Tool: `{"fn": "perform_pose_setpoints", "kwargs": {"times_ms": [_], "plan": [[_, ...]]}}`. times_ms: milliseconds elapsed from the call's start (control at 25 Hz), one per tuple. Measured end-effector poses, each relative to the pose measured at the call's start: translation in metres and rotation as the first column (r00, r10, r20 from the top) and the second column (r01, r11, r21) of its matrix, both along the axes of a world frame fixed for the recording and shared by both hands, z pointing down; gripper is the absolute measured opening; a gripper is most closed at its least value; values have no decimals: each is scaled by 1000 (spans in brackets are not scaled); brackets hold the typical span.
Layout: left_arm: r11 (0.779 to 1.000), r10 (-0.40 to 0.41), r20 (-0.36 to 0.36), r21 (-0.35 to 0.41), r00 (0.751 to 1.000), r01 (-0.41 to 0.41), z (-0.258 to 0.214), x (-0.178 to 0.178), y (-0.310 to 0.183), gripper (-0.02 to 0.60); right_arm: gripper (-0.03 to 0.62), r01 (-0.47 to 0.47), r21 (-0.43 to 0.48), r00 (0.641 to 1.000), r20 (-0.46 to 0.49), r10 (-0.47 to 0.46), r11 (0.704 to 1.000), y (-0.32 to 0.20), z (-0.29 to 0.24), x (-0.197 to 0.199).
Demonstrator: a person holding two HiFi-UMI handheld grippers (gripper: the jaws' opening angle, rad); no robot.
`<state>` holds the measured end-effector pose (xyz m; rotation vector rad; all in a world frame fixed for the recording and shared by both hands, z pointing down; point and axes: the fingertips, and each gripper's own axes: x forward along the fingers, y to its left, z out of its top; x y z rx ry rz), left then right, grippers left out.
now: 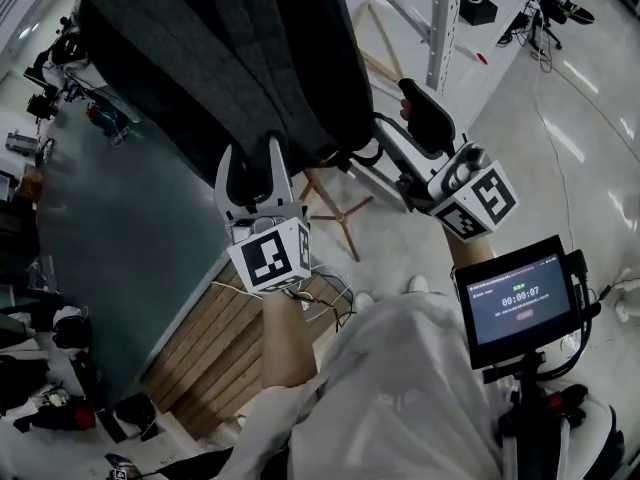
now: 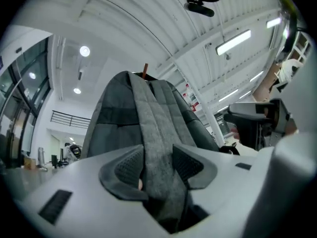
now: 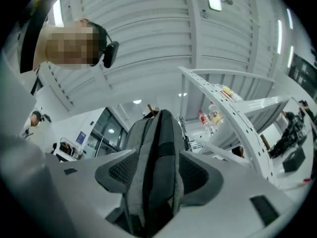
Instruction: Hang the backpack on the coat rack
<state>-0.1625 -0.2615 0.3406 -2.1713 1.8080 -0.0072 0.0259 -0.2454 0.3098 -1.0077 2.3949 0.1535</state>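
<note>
The dark grey backpack (image 1: 230,58) hangs high at the top of the head view, and a wooden peg of the coat rack (image 2: 145,69) pokes out above its top. The rack's wooden legs (image 1: 340,213) spread on the floor below. My left gripper (image 1: 253,176) reaches up under the bag. A grey padded strap (image 2: 157,148) fills the gap between its pads (image 2: 126,166) and touches both. My right gripper (image 1: 392,128) is at the bag's right side, jaws wide, with a folded strap (image 3: 158,167) lying between them.
A white metal shelf frame (image 1: 440,28) stands right of the bag, close to my right gripper. A small screen on a stand (image 1: 520,298) sits at the lower right. Below are a wooden floor strip (image 1: 220,333) and the person's light clothing.
</note>
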Motion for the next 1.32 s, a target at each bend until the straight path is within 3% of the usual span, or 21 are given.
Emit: {"fn": "perform_pose_setpoints", "kwargs": {"times_ms": [80,160,240,280,320,360,520,680,760,880,1000,1080,1320], "plan": [[997,76,-1,-30,997,-76,3,8,10,179,162,14,18,997,-79,-12,1000,11,-10,-7],[982,178,-72,-48,981,-181,3,16,24,125,107,73,-26,990,-116,-75,997,16,-11,-19],[949,295,-204,-52,933,-312,0,23,39,80,51,123,-89,984,-118,-133,988,18,-2,-30],[930,342,-253,-46,905,-364,-2,26,47,64,11,144,-114,982,-106,-156,983,20,3,-35],[919,367,-275,-41,889,-392,-4,28,53,57,11,156,-136,980,-103,-171,978,22,9,-39],[919,367,-271,-40,890,-391,-5,28,58,57,11,160,-154,978,-110,-178,975,24,15,-42],[952,293,-219,-21,931,-304,-12,14,70,54,11,162,-197,971,-141,-191,967,26,30,-52],[991,122,-150,79,981,-111,-26,-14,86,54,11,170,-218,969,-142,-204,961,23,33,-59],[990,64,-120,135,991,-47,-34,-22,93,54,9,174,-228,968,-140,-210,958,23,33,-62],[981,51,-180,192,982,-16,-44,-33,101,54,11,181,-233,968,-130,-215,956,24,33,-64],[981,127,-265,173,956,-83,-42,-35,102,54,11,187,-238,968,-121,-220,953,24,34,-65],[978,193,-320,139,928,-155,-37,-32,101,12,11,198,-238,966,-116,-230,951,26,33,-67],[922,373,-505,105,779,-373,-20,-9,115,6,11,188,-291,967,-114,-229,938,38,47,-62]]}}
